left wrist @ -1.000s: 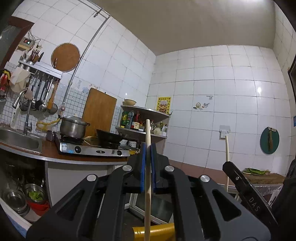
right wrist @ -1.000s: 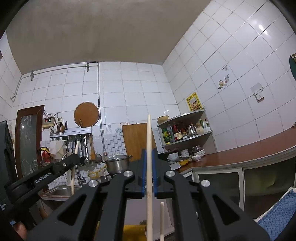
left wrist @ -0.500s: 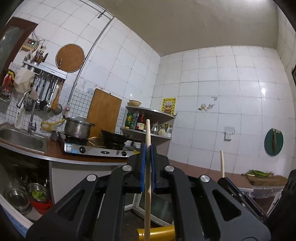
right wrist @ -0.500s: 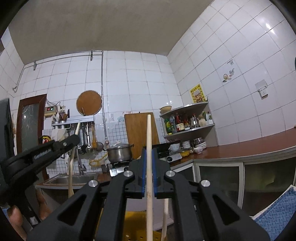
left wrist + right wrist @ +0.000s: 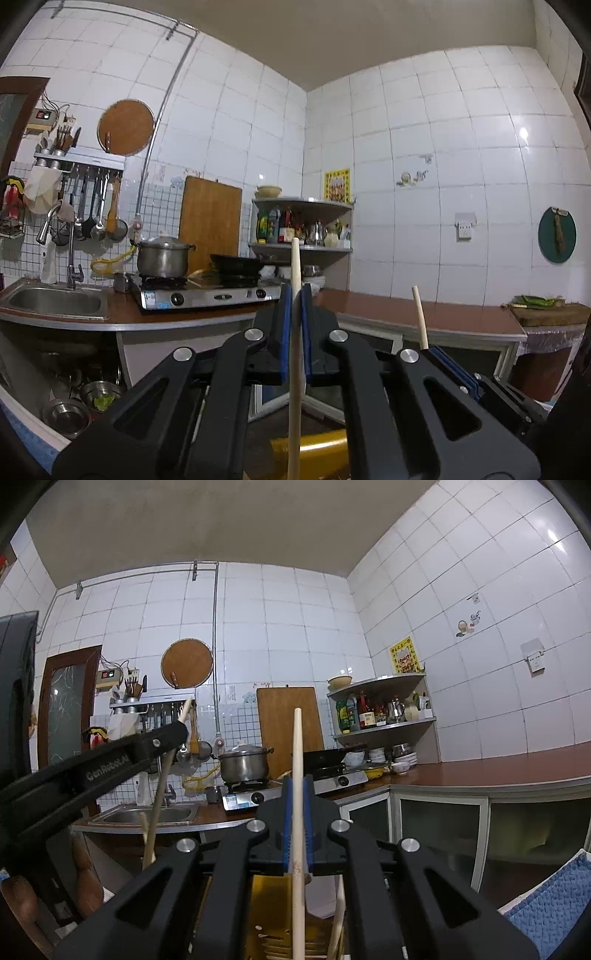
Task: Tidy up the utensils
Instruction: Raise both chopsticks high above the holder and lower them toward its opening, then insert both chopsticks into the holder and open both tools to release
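Here, the left gripper (image 5: 295, 295) pinches an upright wooden chopstick (image 5: 294, 332) between its blue pads; the right gripper (image 5: 297, 786) likewise clamps another chopstick (image 5: 297, 812), above a yellow holder (image 5: 273, 915).

At the left of the right wrist view, raised lettering on the side of the left gripper (image 5: 162, 740) appears to read "GenRobot.AI", though its last letters are faint. The yellow poster (image 5: 405, 655) on the tiled wall at right carries printing too small to read, as do the labels of the bottles (image 5: 275, 229) on the corner shelf.
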`<state>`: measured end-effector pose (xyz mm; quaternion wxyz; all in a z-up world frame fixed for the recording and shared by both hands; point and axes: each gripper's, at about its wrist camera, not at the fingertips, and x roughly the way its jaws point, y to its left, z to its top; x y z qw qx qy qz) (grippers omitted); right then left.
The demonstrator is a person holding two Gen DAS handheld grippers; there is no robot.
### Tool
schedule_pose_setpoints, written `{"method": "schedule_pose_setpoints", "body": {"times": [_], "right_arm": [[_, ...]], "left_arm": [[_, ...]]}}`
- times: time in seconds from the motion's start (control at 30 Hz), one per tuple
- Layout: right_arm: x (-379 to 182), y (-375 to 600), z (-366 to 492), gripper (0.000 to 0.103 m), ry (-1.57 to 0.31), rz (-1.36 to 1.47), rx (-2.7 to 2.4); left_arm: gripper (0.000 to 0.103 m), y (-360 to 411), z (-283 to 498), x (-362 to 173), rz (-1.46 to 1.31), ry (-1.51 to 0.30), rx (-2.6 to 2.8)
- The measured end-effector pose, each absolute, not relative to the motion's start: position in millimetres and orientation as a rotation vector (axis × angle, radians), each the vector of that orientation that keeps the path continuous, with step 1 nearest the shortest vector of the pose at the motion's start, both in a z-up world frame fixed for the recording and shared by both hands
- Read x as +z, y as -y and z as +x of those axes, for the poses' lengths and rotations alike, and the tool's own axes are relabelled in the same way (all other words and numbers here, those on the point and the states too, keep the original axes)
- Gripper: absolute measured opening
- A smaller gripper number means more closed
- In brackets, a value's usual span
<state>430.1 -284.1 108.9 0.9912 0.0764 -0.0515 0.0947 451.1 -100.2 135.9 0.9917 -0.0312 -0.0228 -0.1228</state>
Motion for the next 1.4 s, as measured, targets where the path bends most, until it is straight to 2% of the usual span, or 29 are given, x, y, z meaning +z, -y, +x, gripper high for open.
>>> {"method": "schedule_pose_setpoints", "body": {"times": [0.67, 1.3, 1.33, 1.4], "right_arm": [[108.5, 294.1, 430.0, 0.006, 0.067, 0.184, 0.185], [92.2, 297.2, 411.8, 0.007, -0.132, 0.154, 0.237], [90.3, 296.8, 410.8, 0.007, -0.143, 0.154, 0.238], [88.8, 297.2, 408.5, 0.007, -0.187, 0.165, 0.241]], "left_arm": [[0.004, 103.3, 457.5, 112.5, 0.003, -0.071, -0.161], [0.005, 82.7, 433.6, 85.0, 0.028, -0.253, -0.13], [0.008, 80.2, 430.9, 85.6, 0.016, -0.27, -0.142], [0.028, 74.4, 423.1, 87.7, -0.004, -0.301, -0.148]]}}
